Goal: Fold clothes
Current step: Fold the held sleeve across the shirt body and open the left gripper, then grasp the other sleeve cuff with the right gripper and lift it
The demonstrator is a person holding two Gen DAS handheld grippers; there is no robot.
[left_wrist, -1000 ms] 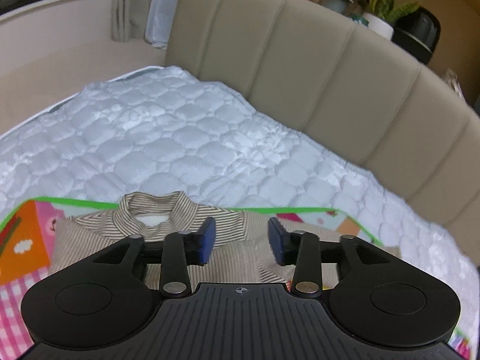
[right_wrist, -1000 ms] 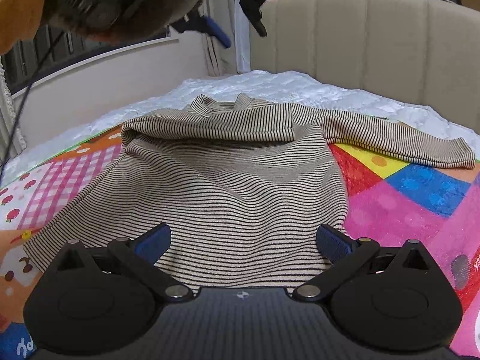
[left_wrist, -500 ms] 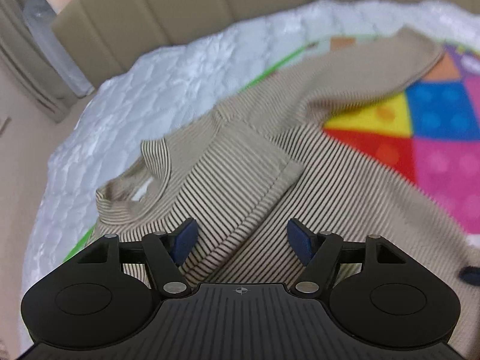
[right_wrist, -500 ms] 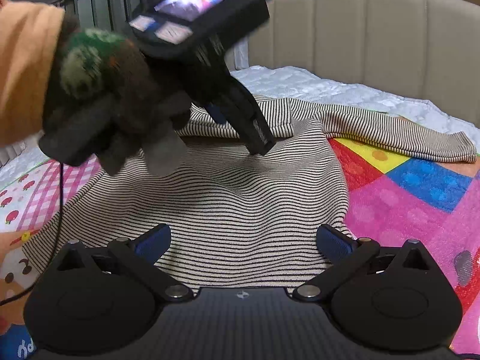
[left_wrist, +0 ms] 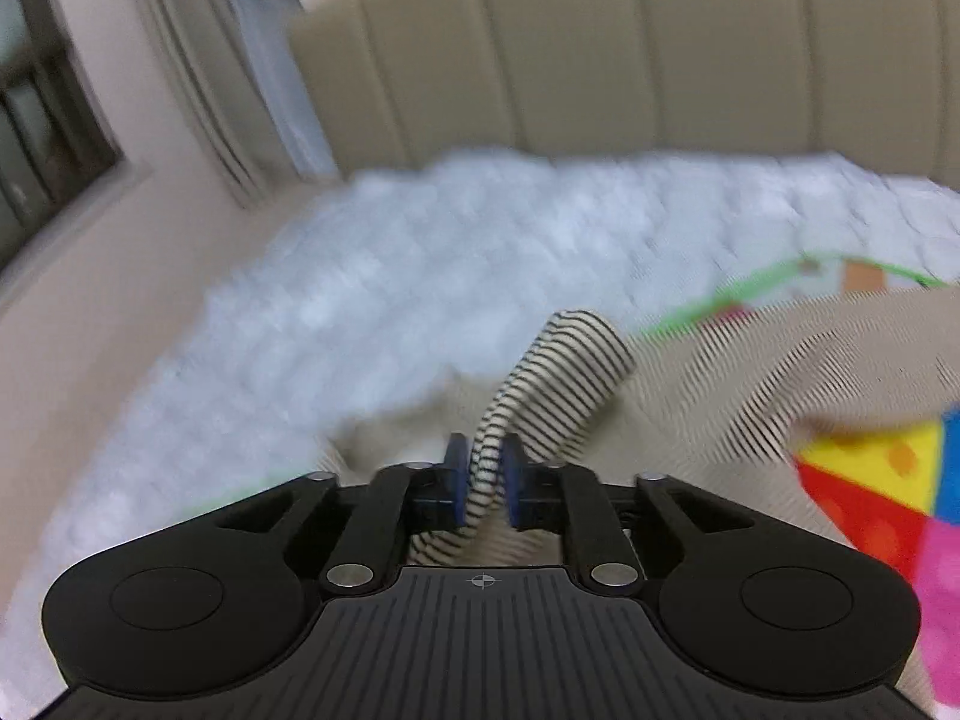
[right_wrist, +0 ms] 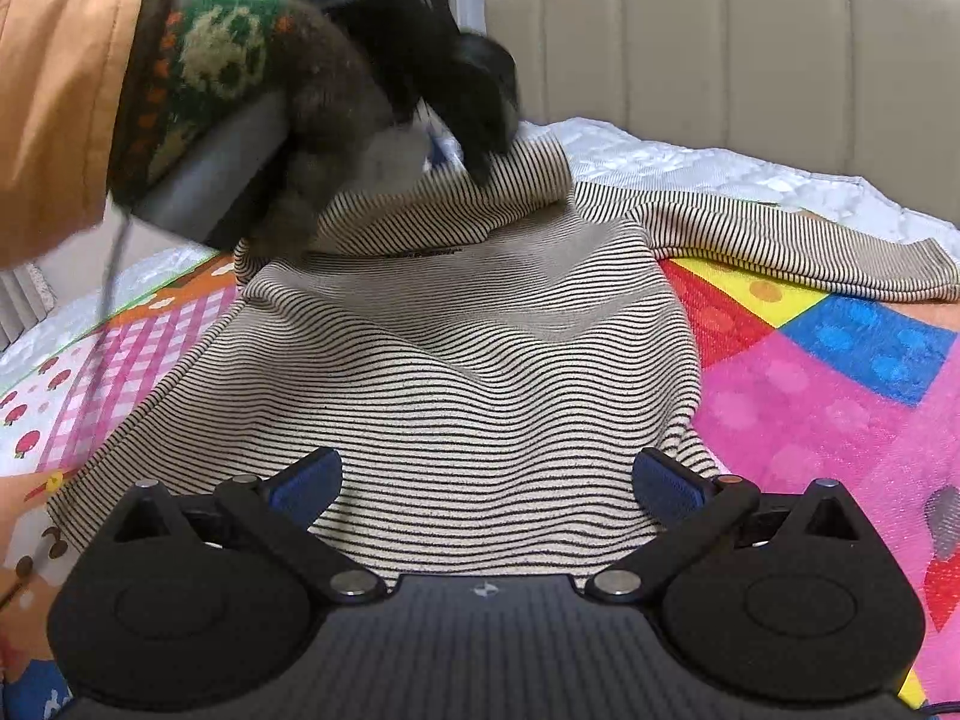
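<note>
Right gripper (right_wrist: 486, 483): jaws spread wide, nothing between pads, poised over near hem of sweater (right_wrist: 456, 372). Sweater lies flat on play mat (right_wrist: 840, 396), one sleeve stretched right. Farther back, left gripper (left_wrist: 482, 477): jaws closing, striped collar fold pinched between blue pads, cloth raised above quilt (left_wrist: 420, 276). Headboard (right_wrist: 750, 48) behind.

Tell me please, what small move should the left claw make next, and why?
Probably lift the fold of the striped sweater and carry it across the body. The left claw is closing on it, with fabric between its pads, while the right claw waits open.
</note>
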